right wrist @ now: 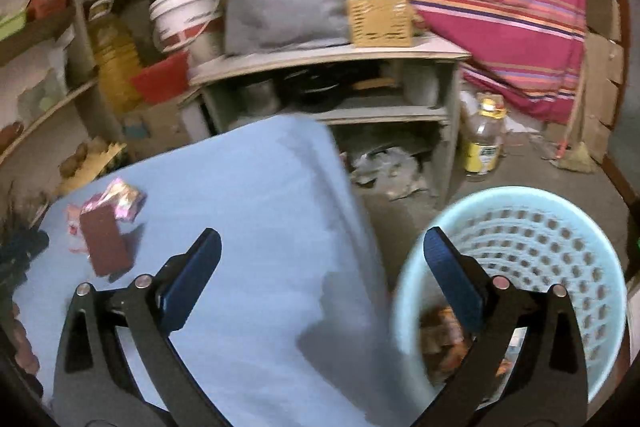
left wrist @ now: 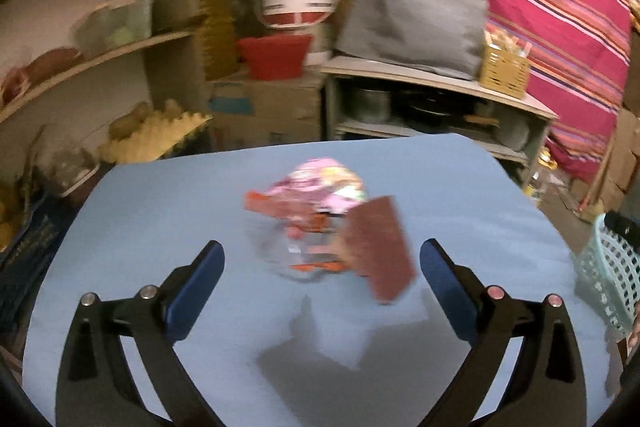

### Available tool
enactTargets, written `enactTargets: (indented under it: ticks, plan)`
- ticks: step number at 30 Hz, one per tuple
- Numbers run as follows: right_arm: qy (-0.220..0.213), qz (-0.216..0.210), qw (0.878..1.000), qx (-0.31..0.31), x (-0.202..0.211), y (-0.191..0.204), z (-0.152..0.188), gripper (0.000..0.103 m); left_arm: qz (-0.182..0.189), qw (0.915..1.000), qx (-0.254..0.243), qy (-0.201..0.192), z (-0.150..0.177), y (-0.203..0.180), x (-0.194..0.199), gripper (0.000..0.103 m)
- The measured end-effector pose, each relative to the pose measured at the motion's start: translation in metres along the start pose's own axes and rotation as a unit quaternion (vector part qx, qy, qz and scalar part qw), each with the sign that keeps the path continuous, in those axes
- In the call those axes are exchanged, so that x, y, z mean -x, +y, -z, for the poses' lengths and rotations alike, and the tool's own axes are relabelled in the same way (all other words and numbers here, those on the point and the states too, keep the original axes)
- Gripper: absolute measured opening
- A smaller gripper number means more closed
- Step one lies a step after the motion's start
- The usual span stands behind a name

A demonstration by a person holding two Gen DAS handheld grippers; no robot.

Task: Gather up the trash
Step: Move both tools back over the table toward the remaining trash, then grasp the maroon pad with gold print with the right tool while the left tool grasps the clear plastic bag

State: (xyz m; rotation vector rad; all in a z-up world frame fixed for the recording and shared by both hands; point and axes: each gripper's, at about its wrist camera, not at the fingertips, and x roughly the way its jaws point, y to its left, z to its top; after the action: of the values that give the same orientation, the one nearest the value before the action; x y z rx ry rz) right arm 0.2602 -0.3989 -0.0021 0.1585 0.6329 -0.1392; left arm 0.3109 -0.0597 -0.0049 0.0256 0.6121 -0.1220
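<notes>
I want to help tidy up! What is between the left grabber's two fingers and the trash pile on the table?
Only bare blue tablecloth and a shadow, seen in the left wrist view, separate the open left gripper from the trash pile.

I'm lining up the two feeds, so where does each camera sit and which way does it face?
Left wrist: on the left gripper, looking down over the blue table at the trash pile; its own open fingers show.
Right wrist: on the right gripper, over the table edge and basket; open fingers show.
Shared: table, trash pile, basket, grey shelf.
</notes>
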Motion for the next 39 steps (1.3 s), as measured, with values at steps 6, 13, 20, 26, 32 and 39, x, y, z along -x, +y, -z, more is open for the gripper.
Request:
enactTargets:
  ticks: [6,13,20,26,32,39]
  plan:
    - [0.012,-0.006,0.998,0.059,-0.024,0.063,0.004,0.099,-0.012,0.9988,0.04,0.028,0.006,0.053,-0.017,0.097]
    - [0.025,-0.03,0.991,0.131,-0.043,0.127,0.018,0.099,-0.022,0.9982,0.043,0.036,0.003,0.083,-0.028,0.097]
    - [0.06,-0.111,0.985,0.116,-0.066,0.175,0.022,0.099,-0.022,0.998,0.043,0.041,-0.003,0.102,-0.037,0.097]
    - [0.067,-0.117,0.978,0.16,-0.08,0.213,0.029,0.099,-0.031,0.9972,0.05,0.046,-0.004,0.121,-0.044,0.097]
    - [0.081,-0.126,0.974,0.167,-0.093,0.223,0.031,0.098,-0.023,0.9959,0.071,0.051,-0.007,0.136,-0.049,0.097]
    - [0.098,-0.147,0.969,0.17,-0.105,0.229,0.03,0.083,-0.016,0.9962,0.065,0.055,-0.009,0.132,-0.058,0.097]
